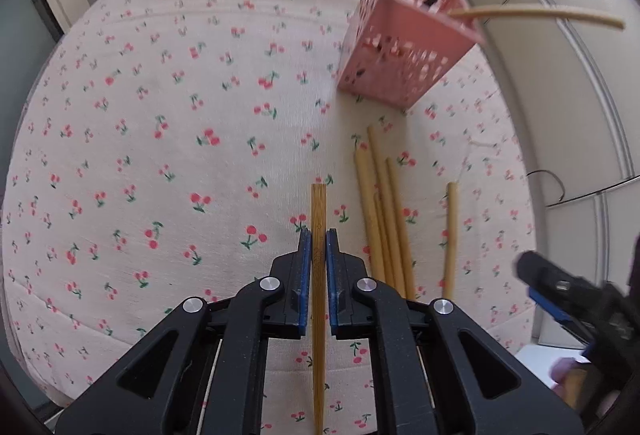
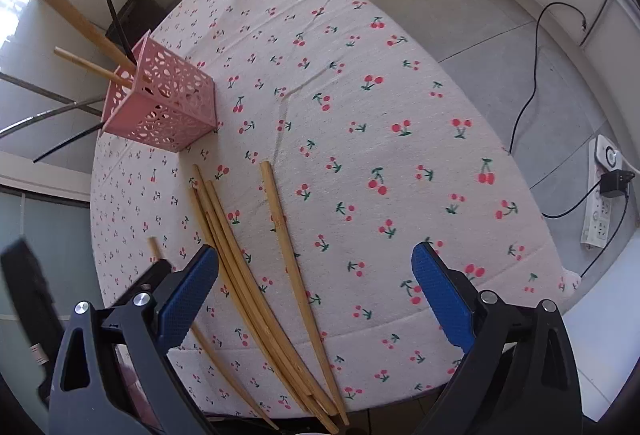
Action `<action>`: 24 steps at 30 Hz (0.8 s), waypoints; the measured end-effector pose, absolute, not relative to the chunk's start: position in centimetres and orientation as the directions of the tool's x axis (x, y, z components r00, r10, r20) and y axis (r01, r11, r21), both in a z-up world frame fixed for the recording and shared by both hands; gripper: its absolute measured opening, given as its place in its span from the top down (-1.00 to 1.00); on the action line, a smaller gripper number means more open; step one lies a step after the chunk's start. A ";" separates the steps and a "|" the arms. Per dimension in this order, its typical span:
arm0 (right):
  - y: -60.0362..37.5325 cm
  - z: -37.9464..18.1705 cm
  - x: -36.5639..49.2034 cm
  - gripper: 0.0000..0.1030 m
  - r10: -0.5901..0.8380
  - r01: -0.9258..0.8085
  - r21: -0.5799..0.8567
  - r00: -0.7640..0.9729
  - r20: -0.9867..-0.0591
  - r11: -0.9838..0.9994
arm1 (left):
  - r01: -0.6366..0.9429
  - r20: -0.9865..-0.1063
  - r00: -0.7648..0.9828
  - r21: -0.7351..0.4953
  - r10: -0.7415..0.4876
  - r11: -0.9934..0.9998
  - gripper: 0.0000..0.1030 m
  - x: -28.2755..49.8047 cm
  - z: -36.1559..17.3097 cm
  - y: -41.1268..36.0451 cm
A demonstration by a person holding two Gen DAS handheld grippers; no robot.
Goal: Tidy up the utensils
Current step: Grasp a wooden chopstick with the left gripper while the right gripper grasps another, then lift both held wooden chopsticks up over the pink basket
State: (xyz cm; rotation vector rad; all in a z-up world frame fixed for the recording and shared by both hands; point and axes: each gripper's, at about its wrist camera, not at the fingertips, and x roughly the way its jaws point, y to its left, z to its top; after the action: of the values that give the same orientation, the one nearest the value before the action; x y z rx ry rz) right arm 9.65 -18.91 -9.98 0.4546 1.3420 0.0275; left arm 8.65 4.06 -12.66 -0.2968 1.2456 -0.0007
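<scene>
**One stick pinched, more sticks on the table**

Left wrist view: the left gripper (image 1: 319, 235) has its blue pads squeezed on a wooden chopstick (image 1: 319, 211), w/ the stick's flat end poking out past the tips. A pink basket (image 1: 404, 51) sits ahead to the right.

Right wrist view: the right gripper (image 2: 316, 267) is spread wide, nothing in it. A bunch of chopsticks (image 2: 236, 267) lies on the cherry cloth (image 2: 400, 123) btw the pads, nearer the left pad.

Both wrist views look steeply down, close over table (image 1: 160, 115); both share pink basket (image 2: 168, 107), loose chopsticks (image 2: 256, 295).
</scene>
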 end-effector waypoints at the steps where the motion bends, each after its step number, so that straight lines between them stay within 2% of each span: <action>1: -18.5 -10.2 9.8 -0.83 0.271 0.238 0.326 0.238 -0.933 0.915 | -0.158 -0.925 0.344 -0.226 -0.161 0.961 0.87 8.4 -11.8 4.1; 9: -14.6 -12.5 12.4 -0.80 0.100 0.176 0.148 0.256 -0.961 0.973 | -0.150 -0.894 0.419 -0.240 -0.158 0.959 0.86 8.0 -8.4 5.9; 11: -13.5 -13.4 12.9 -0.46 0.074 0.132 0.111 0.252 -0.965 0.985 | -0.146 -0.889 0.428 -0.243 -0.160 0.959 0.86 7.8 -8.0 6.4; 12: -13.1 -13.8 13.0 -0.45 0.061 0.118 0.092 0.241 -0.968 0.989 | -0.146 -0.887 0.435 -0.242 -0.157 0.959 0.86 7.9 -7.8 6.6; 13: -12.5 -13.7 13.0 -0.28 0.028 0.097 0.056 0.269 -0.963 0.994 | -0.147 -0.885 0.439 -0.243 -0.156 0.959 0.86 7.7 -7.6 6.8; 14: -12.1 -13.7 13.0 -0.23 0.023 0.079 0.047 0.276 -0.961 0.996 | -0.149 -0.883 0.444 -0.244 -0.156 0.958 0.86 7.7 -7.5 7.0; 15: -11.6 -13.6 12.9 -0.07 0.007 0.062 0.026 0.285 -0.959 0.998 | -0.151 -0.881 0.447 -0.248 -0.158 0.957 0.85 7.6 -7.3 7.2; 17: -11.2 -13.4 12.9 0.49 0.026 0.037 0.038 0.298 -0.954 0.999 | -0.155 -0.878 0.451 -0.255 -0.161 0.955 0.85 7.6 -7.2 7.5; 19: -11.0 -13.3 12.8 0.82 0.052 0.018 0.060 0.292 -0.955 0.998 | -0.156 -0.877 0.452 -0.257 -0.162 0.954 0.85 7.6 -7.2 7.6; 24: -12.0 -12.9 12.1 0.84 0.128 0.010 0.137 0.294 -0.947 0.991 | -0.143 -0.866 0.471 -0.265 -0.170 0.954 0.85 7.6 -6.9 7.5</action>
State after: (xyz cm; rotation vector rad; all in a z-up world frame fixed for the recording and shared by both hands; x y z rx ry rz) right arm 12.14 -12.00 -12.88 0.1246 1.2712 0.0792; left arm 7.55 7.50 -6.87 -0.3210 1.0852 -0.0168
